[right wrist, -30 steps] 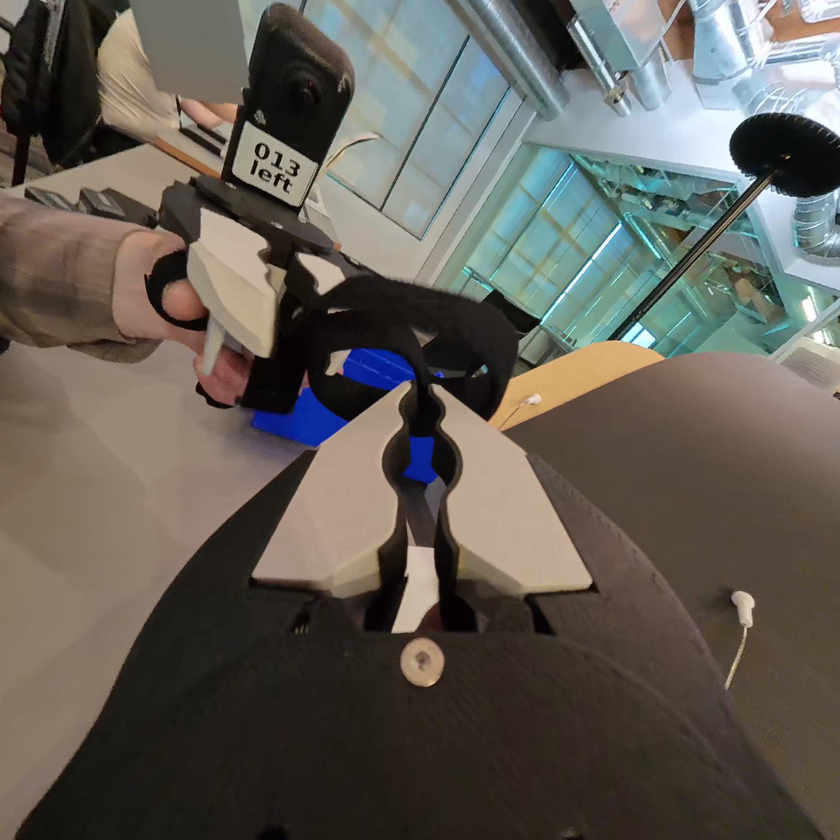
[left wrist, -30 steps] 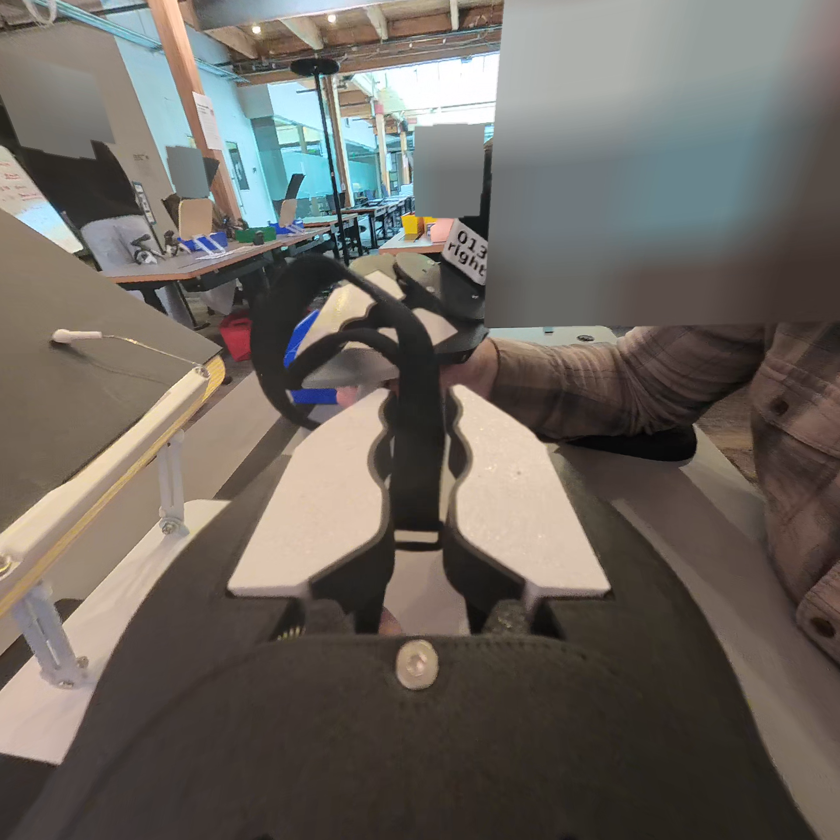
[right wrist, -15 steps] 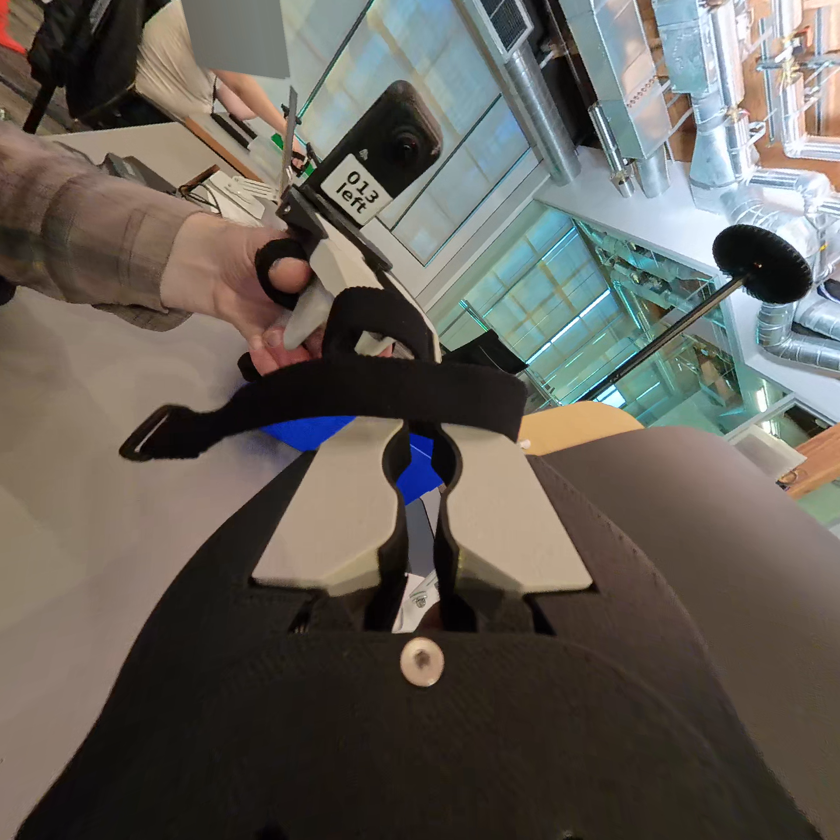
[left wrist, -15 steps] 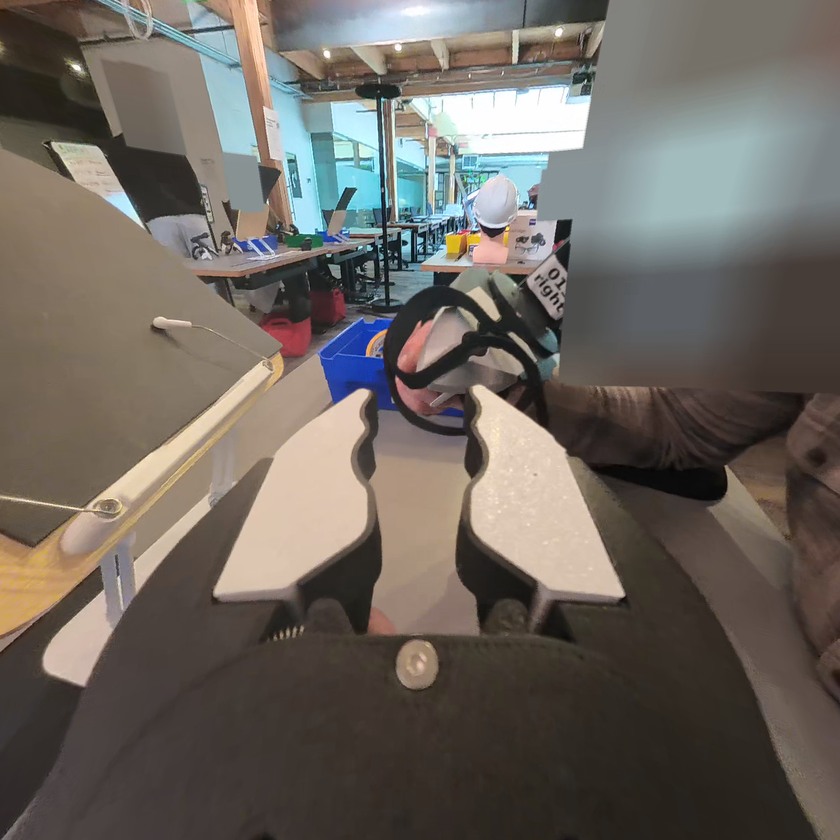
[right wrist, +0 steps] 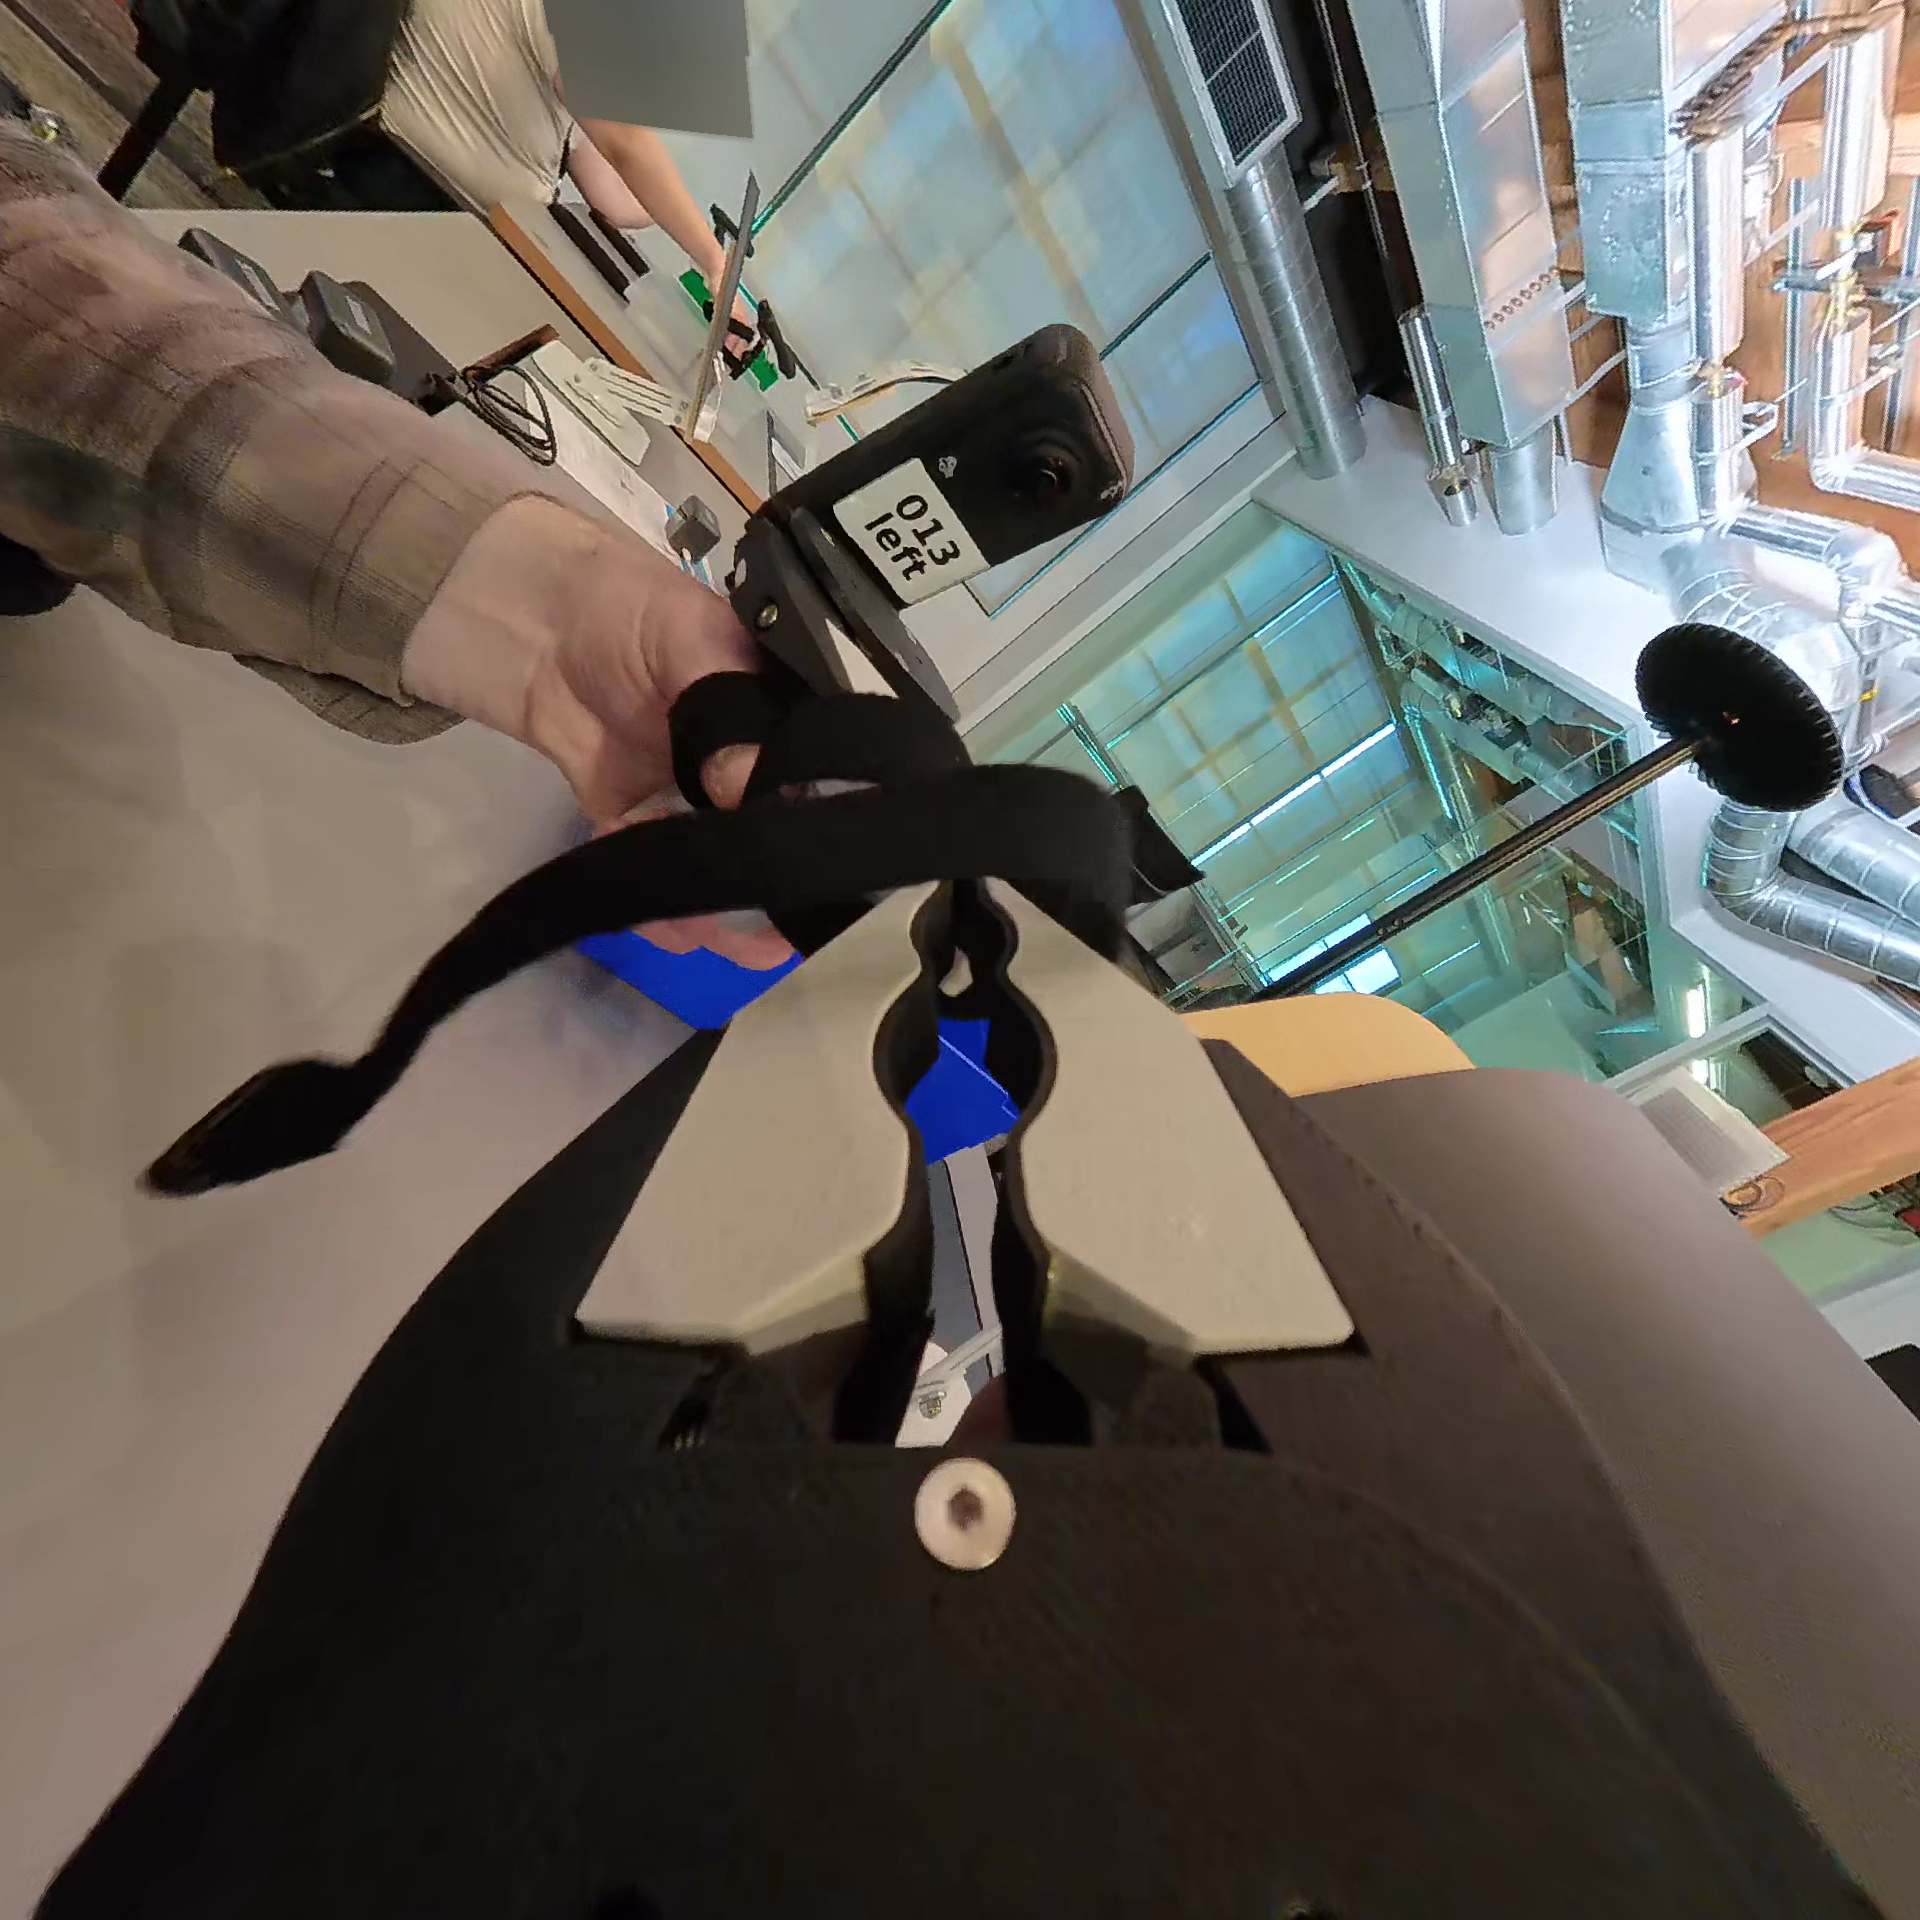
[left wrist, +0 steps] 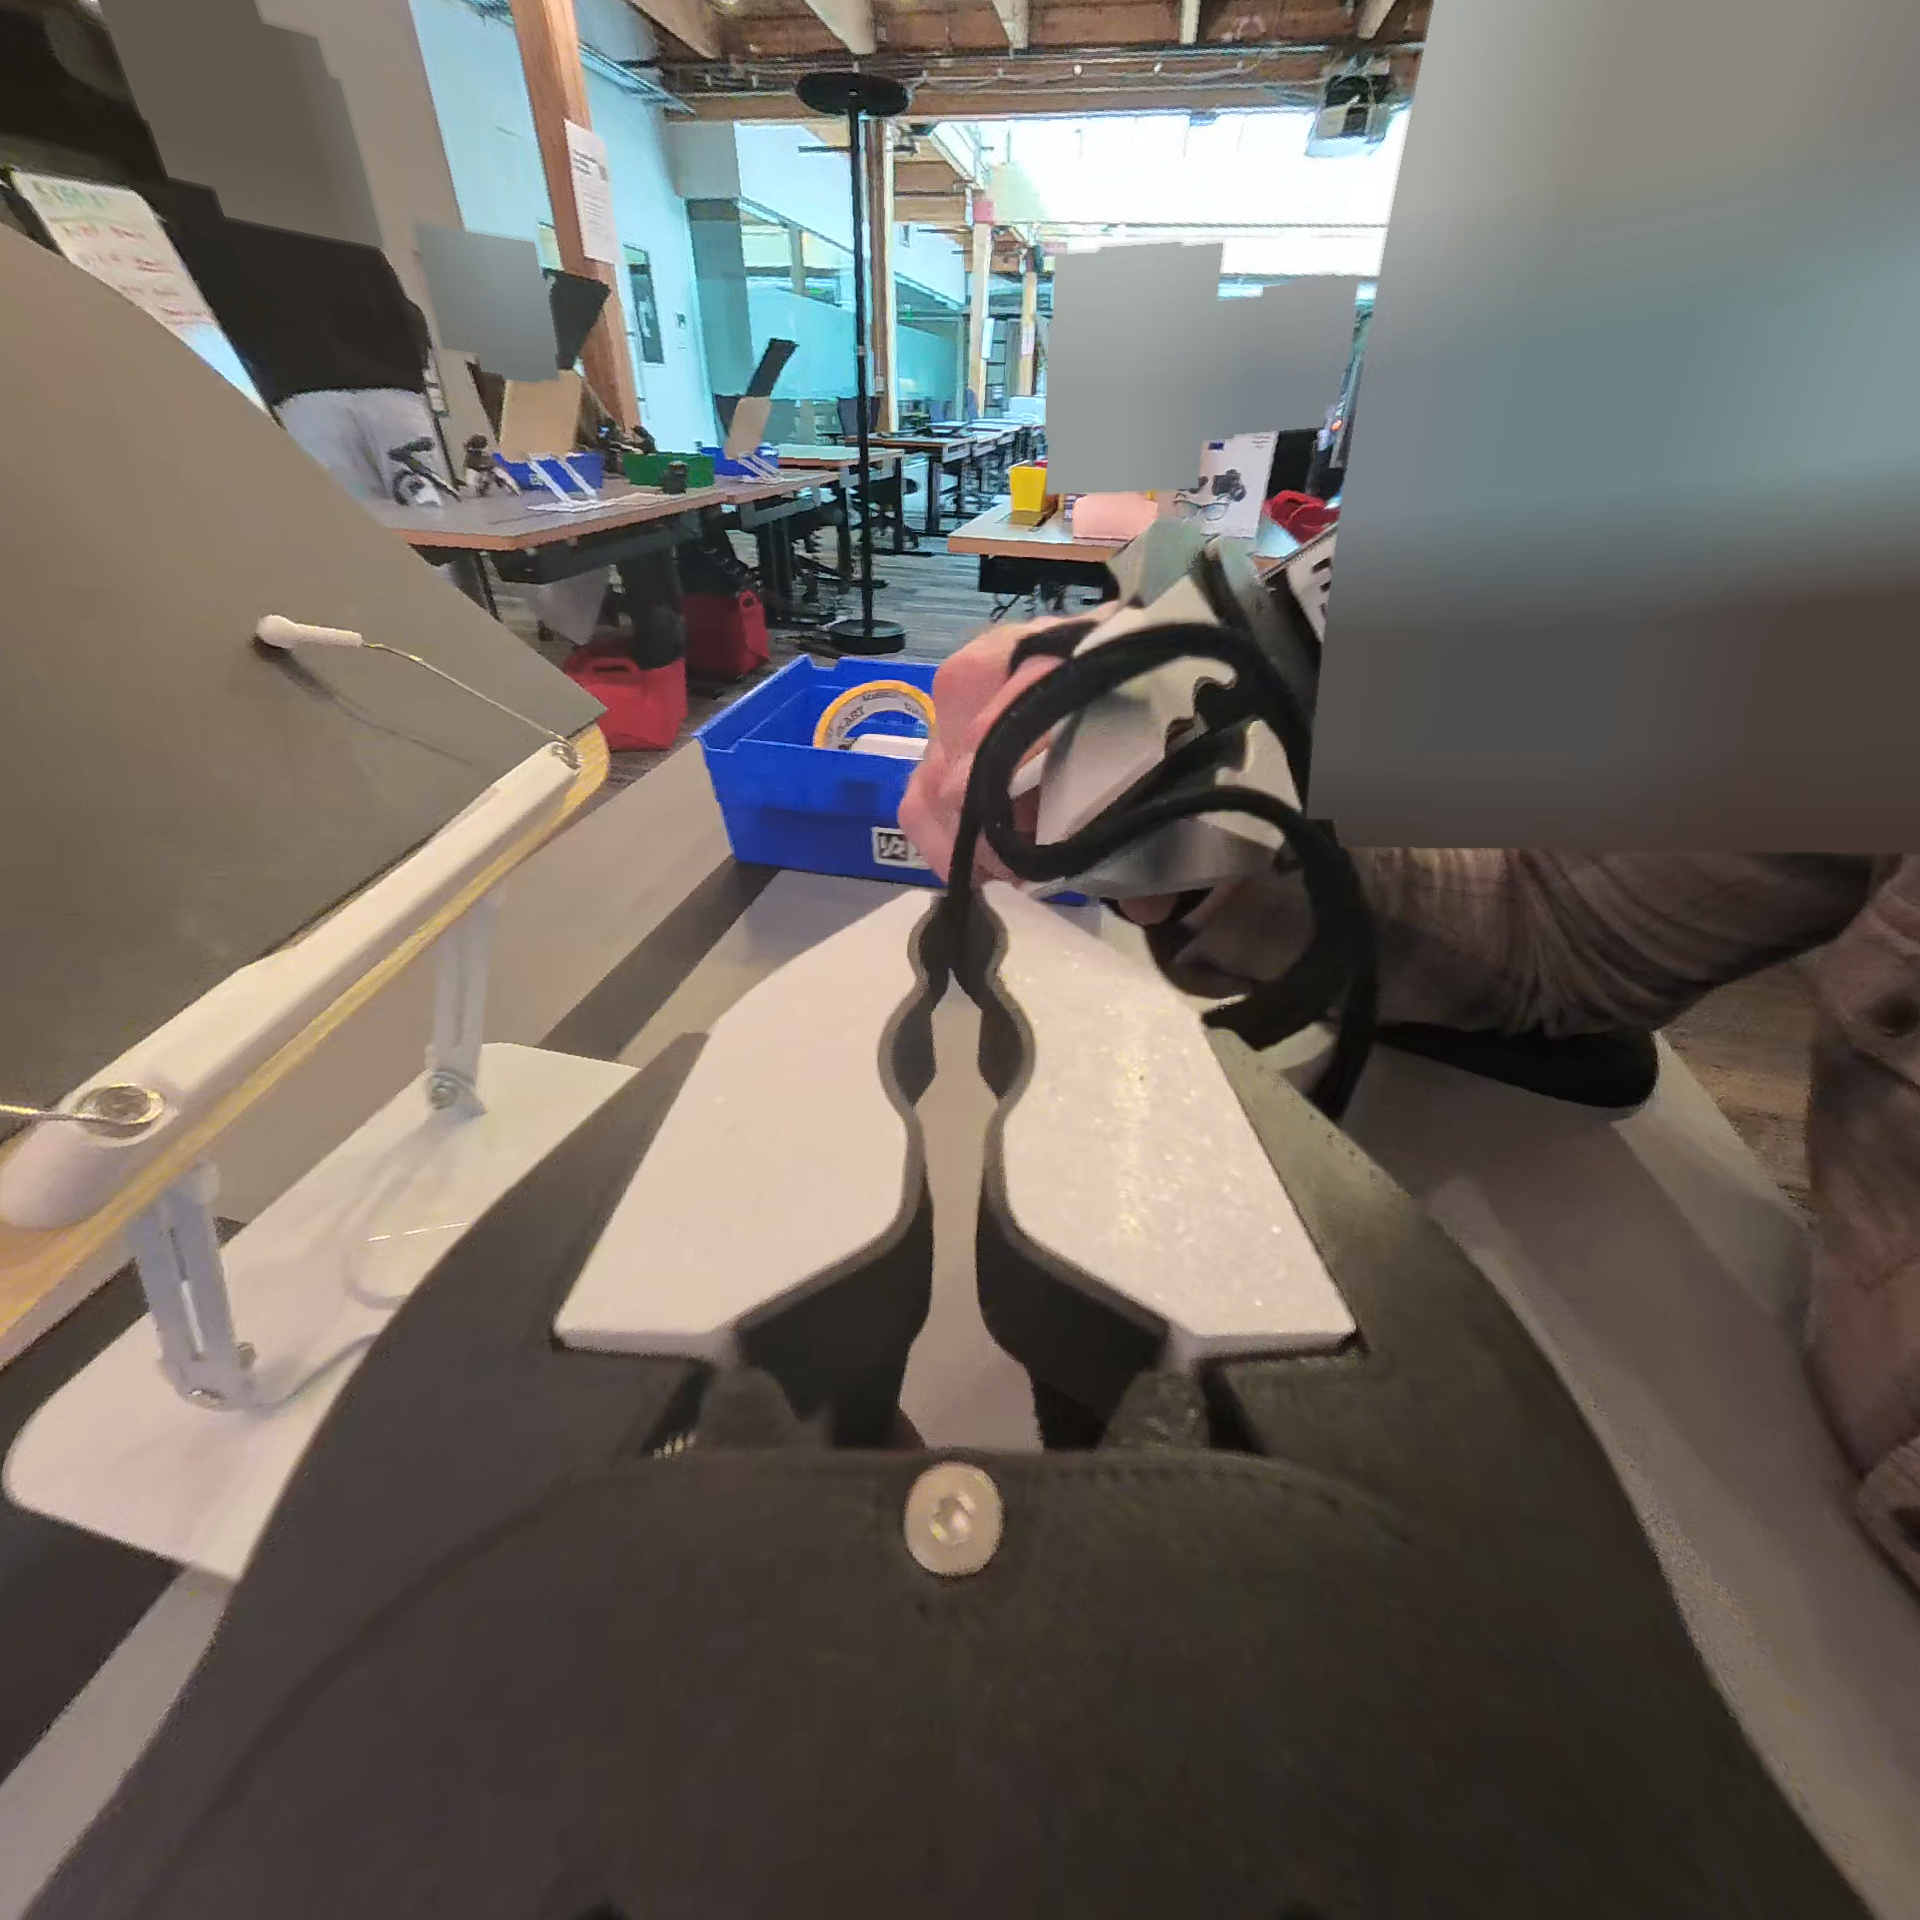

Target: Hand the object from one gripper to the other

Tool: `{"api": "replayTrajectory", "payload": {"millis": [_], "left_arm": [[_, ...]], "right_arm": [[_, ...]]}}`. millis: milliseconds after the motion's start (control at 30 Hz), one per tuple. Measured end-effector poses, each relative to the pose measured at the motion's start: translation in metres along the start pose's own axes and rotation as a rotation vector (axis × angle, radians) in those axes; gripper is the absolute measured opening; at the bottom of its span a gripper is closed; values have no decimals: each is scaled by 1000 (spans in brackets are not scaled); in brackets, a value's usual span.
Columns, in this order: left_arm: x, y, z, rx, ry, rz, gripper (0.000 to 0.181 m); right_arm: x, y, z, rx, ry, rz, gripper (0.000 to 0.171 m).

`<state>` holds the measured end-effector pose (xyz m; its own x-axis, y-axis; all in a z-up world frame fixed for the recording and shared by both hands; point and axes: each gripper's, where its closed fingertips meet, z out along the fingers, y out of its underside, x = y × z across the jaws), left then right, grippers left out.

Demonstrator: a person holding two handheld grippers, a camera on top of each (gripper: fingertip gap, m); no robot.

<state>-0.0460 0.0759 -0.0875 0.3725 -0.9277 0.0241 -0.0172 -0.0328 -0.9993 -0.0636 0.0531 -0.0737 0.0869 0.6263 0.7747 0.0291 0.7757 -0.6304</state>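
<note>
Now my left gripper (left wrist: 958, 948), gaping half a second ago, is pinching the black strap (left wrist: 1164, 821) at its tips. My right gripper (right wrist: 961, 920) is clamping the same strap, so both are holding it above the bench (left wrist: 1662, 1299); handover looks midway. Strap's loose end (right wrist: 260, 1132) is blurring; contact partly hidden.

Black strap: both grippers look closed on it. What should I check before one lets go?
1. Left gripper shut on black strap: ok.
2. Right gripper shut on the strap: ok.
3. Strap seated deep between left fingers: not ok, tips only.
4. Strap loops free of the right gripper's body: cannot tell; they drape across it.
5. Loose end off the table: cannot tell.
</note>
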Motion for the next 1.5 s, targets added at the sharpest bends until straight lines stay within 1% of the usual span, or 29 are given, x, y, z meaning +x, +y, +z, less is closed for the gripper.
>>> {"api": "replayTrajectory", "payload": {"millis": [67,133,233,367,433,533,600,667,733,800,833,900,1033,1133,1200,1267,1333,1400,1433,1467,1500], "left_arm": [[-1,1,1,-13,-24,36,2],[-12,3,1,-29,-115,76,2],[-24,3,-2,-23,-199,112,2],[-46,3,-11,-17,-326,107,2],[-54,4,-13,0,-346,55,2],[-49,0,-12,-5,-363,86,1],[-58,-3,-19,24,-393,39,1],[-66,-5,-26,77,-382,-64,1],[-59,-8,-22,83,-342,-21,1],[-63,-6,-23,65,-380,14,1],[-62,-3,-22,42,-359,30,2],[-61,-3,-22,39,-338,46,15],[-47,-3,-20,0,-276,168,34],[-34,2,-14,-66,-249,315,36],[-24,9,-9,-104,-208,372,38],[-20,14,-5,-132,-194,393,37],[-17,18,-2,-140,-184,417,32],[-11,20,1,-135,-158,425,21],[-11,18,2,-120,-169,436,9],[-11,14,2,-95,-187,443,3],[-9,14,3,-90,-175,439,1]], "right_arm": [[2,-2,1,9,17,23,0],[4,-5,3,22,35,64,0],[3,-10,5,32,40,107,0],[-5,-31,10,73,16,129,0],[-13,-37,13,63,-1,105,0],[-17,-46,14,72,-15,103,0],[-16,-43,14,51,-7,86,0],[-12,-41,13,59,0,114,0],[-10,-46,11,86,-12,138,0],[-6,-37,10,78,-11,173,0],[-4,-33,9,92,-15,199,0],[0,-29,5,115,-26,238,0],[3,-25,-2,146,-80,319,0],[1,-26,-6,175,-126,367,0],[-1,-29,-8,199,-157,390,0],[-6,-32,-9,215,-187,402,0],[-10,-35,-8,227,-213,408,0],[-14,-36,-7,229,-224,404,0],[-16,-36,-6,224,-230,402,0],[-17,-35,-5,220,-231,401,0],[-17,-34,-5,221,-233,405,0]]}}
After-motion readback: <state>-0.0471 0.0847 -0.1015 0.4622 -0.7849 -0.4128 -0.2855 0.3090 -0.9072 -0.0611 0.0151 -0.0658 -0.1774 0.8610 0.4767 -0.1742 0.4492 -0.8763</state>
